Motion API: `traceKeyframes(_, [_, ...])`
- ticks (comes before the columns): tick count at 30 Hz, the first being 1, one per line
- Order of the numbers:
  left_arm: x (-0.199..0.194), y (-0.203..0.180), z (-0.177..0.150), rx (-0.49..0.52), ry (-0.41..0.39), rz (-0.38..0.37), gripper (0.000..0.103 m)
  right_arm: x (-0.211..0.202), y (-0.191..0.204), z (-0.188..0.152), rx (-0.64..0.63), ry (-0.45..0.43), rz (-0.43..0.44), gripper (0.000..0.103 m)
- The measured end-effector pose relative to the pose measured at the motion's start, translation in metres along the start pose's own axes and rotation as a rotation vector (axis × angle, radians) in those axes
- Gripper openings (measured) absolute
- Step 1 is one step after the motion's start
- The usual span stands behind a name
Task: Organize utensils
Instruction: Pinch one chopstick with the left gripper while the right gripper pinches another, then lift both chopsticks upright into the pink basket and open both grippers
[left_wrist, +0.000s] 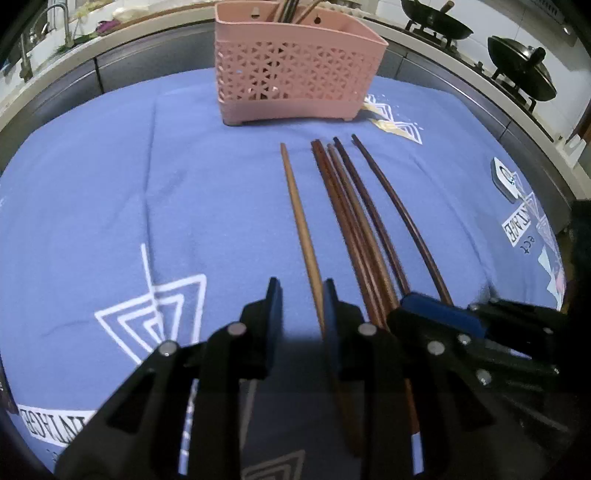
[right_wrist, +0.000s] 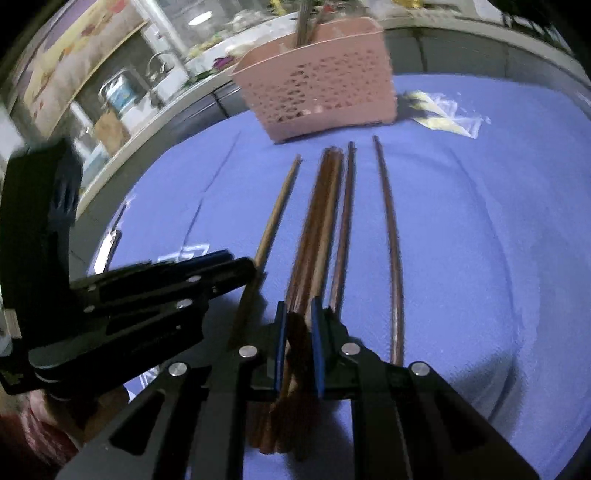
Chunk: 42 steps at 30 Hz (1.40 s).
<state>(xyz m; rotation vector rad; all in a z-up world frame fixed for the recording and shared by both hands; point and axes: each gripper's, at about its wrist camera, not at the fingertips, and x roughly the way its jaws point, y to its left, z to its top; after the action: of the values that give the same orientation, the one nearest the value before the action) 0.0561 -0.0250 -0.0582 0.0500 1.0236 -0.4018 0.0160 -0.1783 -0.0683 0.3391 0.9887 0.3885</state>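
Several wooden chopsticks lie side by side on a blue cloth (left_wrist: 110, 206), tips toward a pink perforated basket (left_wrist: 295, 70) (right_wrist: 321, 92) that holds more chopsticks upright. My left gripper (left_wrist: 303, 299) is open over the near end of a light brown chopstick (left_wrist: 295, 206) (right_wrist: 277, 206), which lies between its jaws close to the right finger. My right gripper (right_wrist: 299, 317) is shut on a bundle of reddish-brown chopsticks (right_wrist: 321, 221) (left_wrist: 343, 206). Two dark chopsticks (left_wrist: 373, 210) (right_wrist: 391, 240) lie loose to the right of the bundle.
A crumpled clear wrapper (left_wrist: 388, 122) (right_wrist: 443, 114) lies to the right of the basket, and a small white object (left_wrist: 504, 177) rests near the cloth's right edge. Behind the table run a counter with a sink tap (left_wrist: 62, 26) and two black woks (left_wrist: 521, 70).
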Motion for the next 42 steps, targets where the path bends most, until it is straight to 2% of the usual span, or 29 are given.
traceKeyframes(2, [0.001, 0.000, 0.001, 0.002, 0.004, -0.008, 0.023, -0.003, -0.006, 0.000, 0.025, 0.008, 0.015, 0.011])
traceKeyframes(8, [0.010, -0.003, 0.013, 0.023, 0.021, 0.002, 0.023, 0.001, 0.005, 0.017, -0.039, 0.018, -0.068, 0.011])
traceKeyframes(15, [0.026, 0.004, 0.046, 0.024, 0.040, 0.012, 0.023, 0.028, 0.014, 0.071, -0.131, 0.060, -0.159, 0.011])
traceKeyframes(19, [0.038, 0.010, 0.069, 0.023, 0.031, 0.037, 0.022, 0.047, 0.009, 0.108, -0.139, 0.100, -0.171, 0.011])
traceKeyframes(24, [0.047, 0.013, 0.089, 0.021, 0.010, 0.050, 0.017, 0.061, 0.008, 0.131, -0.164, 0.120, -0.178, 0.005])
traceKeyframes(26, [0.049, 0.010, 0.090, 0.039, 0.001, 0.067, 0.008, 0.061, 0.007, 0.133, -0.158, 0.122, -0.174, 0.005])
traceKeyframes(27, [0.048, 0.010, 0.091, 0.040, 0.006, 0.060, 0.007, 0.058, 0.007, 0.132, -0.146, 0.116, -0.156, 0.005])
traceKeyframes(29, [0.042, 0.013, 0.091, 0.026, 0.008, 0.022, 0.006, 0.047, 0.006, 0.134, -0.123, 0.076, -0.115, 0.005])
traceKeyframes(34, [-0.020, 0.024, 0.091, -0.005, -0.133, -0.032, 0.006, -0.020, 0.018, 0.125, -0.131, -0.118, -0.015, 0.005])
traceKeyframes(38, [-0.072, 0.023, 0.089, -0.006, -0.253, -0.057, 0.005, -0.076, 0.035, 0.111, -0.198, -0.275, 0.020, 0.005])
traceKeyframes(42, [-0.115, 0.018, 0.090, -0.005, -0.357, -0.070, 0.005, -0.107, 0.049, 0.106, -0.241, -0.387, 0.011, 0.005])
